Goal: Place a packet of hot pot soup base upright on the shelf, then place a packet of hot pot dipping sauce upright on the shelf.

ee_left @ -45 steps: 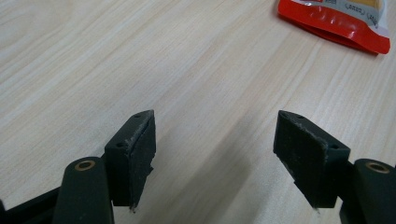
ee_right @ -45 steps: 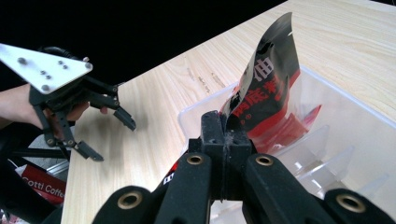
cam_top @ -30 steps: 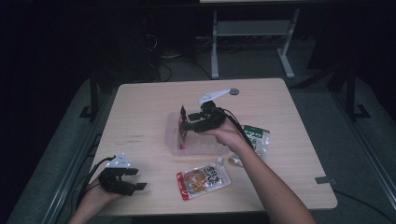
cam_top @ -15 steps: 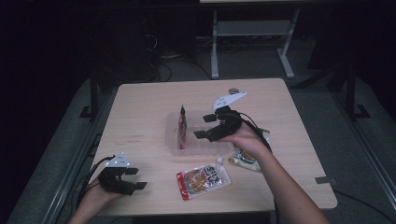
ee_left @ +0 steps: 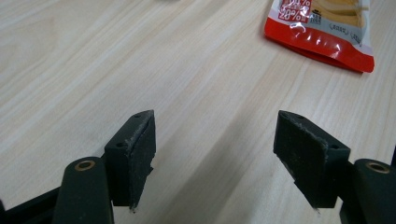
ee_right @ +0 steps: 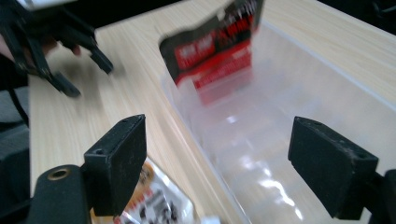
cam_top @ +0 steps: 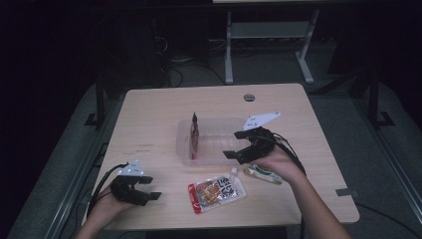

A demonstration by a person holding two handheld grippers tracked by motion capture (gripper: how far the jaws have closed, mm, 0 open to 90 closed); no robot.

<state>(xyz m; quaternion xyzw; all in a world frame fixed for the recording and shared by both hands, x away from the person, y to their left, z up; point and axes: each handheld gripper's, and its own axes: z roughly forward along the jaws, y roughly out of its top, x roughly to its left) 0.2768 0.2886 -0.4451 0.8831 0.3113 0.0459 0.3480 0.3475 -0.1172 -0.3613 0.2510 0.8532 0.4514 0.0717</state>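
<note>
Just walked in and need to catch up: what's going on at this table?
A person with a gripper in each hand is putting snack packets into a clear bin. A dark red packet stands on edge at the bin's left end. The right gripper is over the bin; its jaws have just been opening and hold nothing. The left gripper rests open near the table's front. Two more packets lie in front of the bin.

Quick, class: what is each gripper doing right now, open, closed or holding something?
Left gripper: open, empty, over bare table.
Right gripper: open, jaws have just been opening, nothing between them; dark red packet stands in the clear bin.
</note>
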